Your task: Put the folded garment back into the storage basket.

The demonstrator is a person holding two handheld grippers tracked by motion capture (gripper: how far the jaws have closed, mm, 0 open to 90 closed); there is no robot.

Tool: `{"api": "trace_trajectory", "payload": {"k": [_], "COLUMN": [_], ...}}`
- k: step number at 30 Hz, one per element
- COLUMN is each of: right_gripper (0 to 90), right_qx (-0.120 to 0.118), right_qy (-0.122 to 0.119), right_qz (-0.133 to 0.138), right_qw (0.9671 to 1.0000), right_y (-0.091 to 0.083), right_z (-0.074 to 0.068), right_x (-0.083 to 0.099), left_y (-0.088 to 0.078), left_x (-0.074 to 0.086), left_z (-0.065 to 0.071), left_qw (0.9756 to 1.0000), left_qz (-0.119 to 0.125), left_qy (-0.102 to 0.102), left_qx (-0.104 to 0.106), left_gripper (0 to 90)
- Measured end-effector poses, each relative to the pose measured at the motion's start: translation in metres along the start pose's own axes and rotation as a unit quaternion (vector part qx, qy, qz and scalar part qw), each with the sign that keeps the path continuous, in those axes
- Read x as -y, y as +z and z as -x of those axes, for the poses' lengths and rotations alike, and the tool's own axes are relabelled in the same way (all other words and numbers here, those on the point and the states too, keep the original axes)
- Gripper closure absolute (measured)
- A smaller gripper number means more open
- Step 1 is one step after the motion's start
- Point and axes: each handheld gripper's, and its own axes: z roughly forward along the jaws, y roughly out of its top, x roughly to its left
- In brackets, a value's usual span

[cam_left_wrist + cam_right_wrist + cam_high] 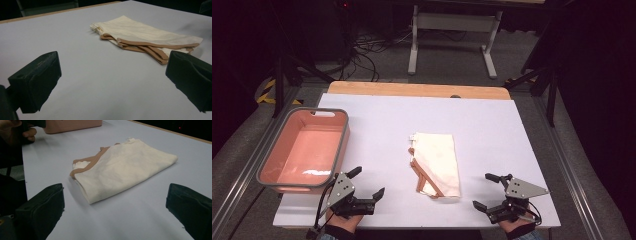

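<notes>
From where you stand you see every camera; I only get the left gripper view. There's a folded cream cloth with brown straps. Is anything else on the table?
Observer: Yes. A pink bin with a grey rim sits at the table's left edge; it looks empty.
Operator: And the other hand?
Observer: The right gripper rests near the table's front right corner, jaws open, apart from the cloth.
Operator: Is the cloth's far side strapped too?
Observer: In the right gripper view that side is plain cream cloth.
</notes>
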Motion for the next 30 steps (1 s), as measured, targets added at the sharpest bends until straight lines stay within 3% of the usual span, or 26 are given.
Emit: {"api": "trace_trajectory", "payload": {"k": [3, 6, 14, 24, 30], "right_gripper": [2.3, 2.1, 1.6, 0.8, 1.0], "right_qx": [0.0, 0.0, 0.001, 0.002, 0.0], "right_qy": [0.0, 0.0, -0.002, 0.0, 0.002], "right_qz": [0.002, 0.002, 0.003, 0.0, -0.001], "right_qw": [1.0, 1.0, 1.0, 1.0, 1.0], "right_y": [-0.001, -0.001, -0.001, -0.001, 0.0], "right_z": [0.0, 0.0, -0.001, -0.001, 0.0], "right_x": [0.0, 0.0, 0.0, 0.0, 0.0], "left_y": [-0.002, -0.002, -0.001, -0.001, 0.003], "left_x": [0.0, -0.001, -0.002, -0.005, -0.012], "left_z": [0.001, 0.001, 0.003, 0.003, 0.005], "left_qw": [0.9998, 0.9998, 0.9999, 1.0, 0.9998], "left_qz": [0.017, 0.019, 0.009, 0.003, -0.005], "left_qy": [-0.005, -0.006, 0.007, 0.006, -0.006], "left_qx": [0.005, 0.003, -0.003, 0.001, 0.015], "left_gripper": [0.5, 0.6, 0.7, 0.6, 0.6]}}
